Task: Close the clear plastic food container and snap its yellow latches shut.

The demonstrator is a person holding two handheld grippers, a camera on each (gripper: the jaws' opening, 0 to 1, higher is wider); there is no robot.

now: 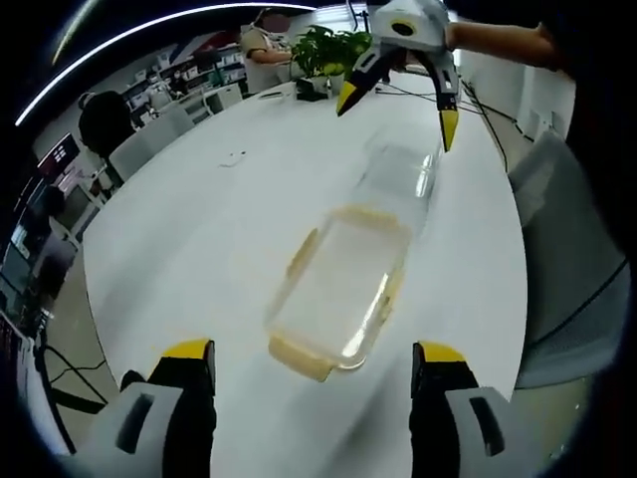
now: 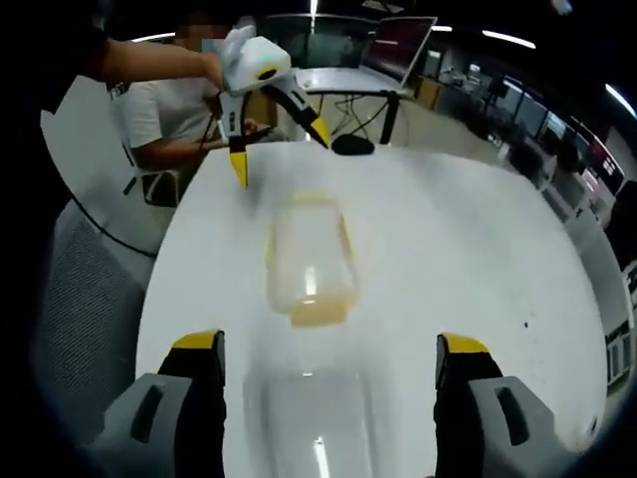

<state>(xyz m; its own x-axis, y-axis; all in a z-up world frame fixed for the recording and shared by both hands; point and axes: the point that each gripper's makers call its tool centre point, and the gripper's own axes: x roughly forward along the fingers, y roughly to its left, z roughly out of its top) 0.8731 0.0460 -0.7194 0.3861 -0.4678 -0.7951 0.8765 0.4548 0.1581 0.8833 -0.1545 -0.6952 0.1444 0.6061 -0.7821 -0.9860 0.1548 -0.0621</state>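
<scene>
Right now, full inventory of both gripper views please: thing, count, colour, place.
container: 1, clear with yellow latches, middle of the table, between the two grippers
lid: 1, clear, flat on the table at the container's end nearer the right gripper, not on it
table: 1, white, under everything
potted plant: 1, green, far end of the table in the left gripper view
laptop: 1, dark, open on a further table in the right gripper view
office chair: 1, grey mesh, beside the table
seated person: 1, white shirt, behind the table
left gripper: 1, white with yellow tips, jaws open, above the table
right gripper: 1, same colours, jaws open, above the lid
</scene>
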